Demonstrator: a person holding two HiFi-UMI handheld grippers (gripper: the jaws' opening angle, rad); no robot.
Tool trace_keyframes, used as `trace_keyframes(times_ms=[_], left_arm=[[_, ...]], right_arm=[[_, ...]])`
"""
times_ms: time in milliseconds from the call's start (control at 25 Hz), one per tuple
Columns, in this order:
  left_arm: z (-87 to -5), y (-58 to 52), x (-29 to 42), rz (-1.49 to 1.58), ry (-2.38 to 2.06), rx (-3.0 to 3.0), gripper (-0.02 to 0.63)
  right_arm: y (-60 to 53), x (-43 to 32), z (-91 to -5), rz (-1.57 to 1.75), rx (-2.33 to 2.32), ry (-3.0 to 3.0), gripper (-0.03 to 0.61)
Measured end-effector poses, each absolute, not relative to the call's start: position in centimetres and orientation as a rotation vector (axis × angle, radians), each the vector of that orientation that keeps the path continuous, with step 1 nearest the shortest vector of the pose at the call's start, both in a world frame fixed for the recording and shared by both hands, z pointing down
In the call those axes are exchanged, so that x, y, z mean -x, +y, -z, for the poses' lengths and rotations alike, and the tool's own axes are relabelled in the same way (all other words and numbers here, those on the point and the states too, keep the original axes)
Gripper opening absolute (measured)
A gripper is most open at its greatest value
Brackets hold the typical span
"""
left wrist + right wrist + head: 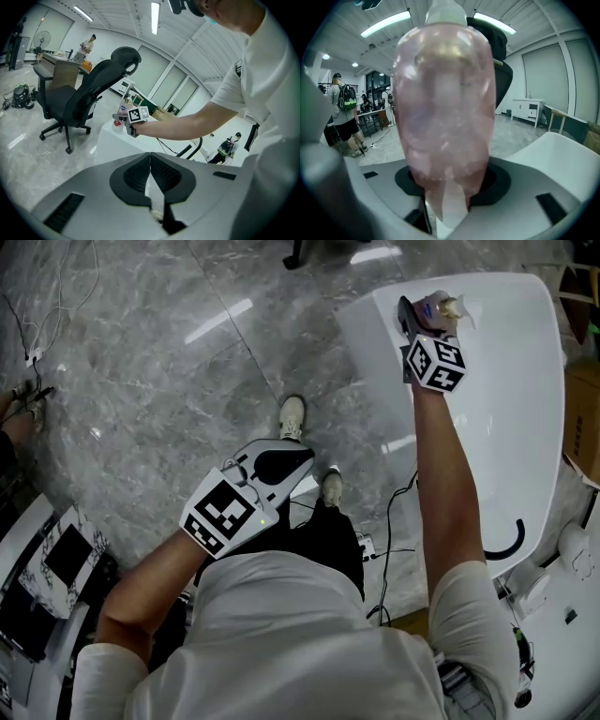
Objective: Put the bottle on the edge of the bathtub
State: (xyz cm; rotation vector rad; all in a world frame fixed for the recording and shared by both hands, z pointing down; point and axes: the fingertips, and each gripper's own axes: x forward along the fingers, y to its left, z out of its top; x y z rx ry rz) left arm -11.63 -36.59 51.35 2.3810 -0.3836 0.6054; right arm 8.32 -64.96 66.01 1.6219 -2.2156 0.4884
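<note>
A translucent pink bottle (445, 108) with a pale cap fills the right gripper view, clamped between the two dark pads. In the head view my right gripper (427, 320) reaches forward at arm's length and holds that bottle (437, 307) over the far end of the white bathtub (525, 381), by its rim. The left gripper view catches the same bottle (123, 112) from the side, above the tub's corner. My left gripper (281, 465) hangs low near my waist, over the floor, with its pads together and nothing in them.
A grey marble floor (141, 352) lies left of the tub. A black office chair (84, 101) stands beyond the tub's far corner. Cables (394, 540) trail by my feet. A black curved hose (506, 545) rests on the tub's near part. People stand far off.
</note>
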Motion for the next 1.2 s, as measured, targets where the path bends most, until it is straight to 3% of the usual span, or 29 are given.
trace_keyframes(times_ms=[600, 1200], left_arm=[[-53.1, -37.4, 11.2, -0.581, -0.362, -2.38, 0.018], [-52.4, -37.4, 11.3, -0.579, -0.386, -2.42, 0.018]], right_arm=[[-65.9, -7.1, -67.6, -0.339, -1.579, -2.249, 0.235], [-63.1, -7.9, -68.2, -0.404, -1.55, -2.182, 0.333]])
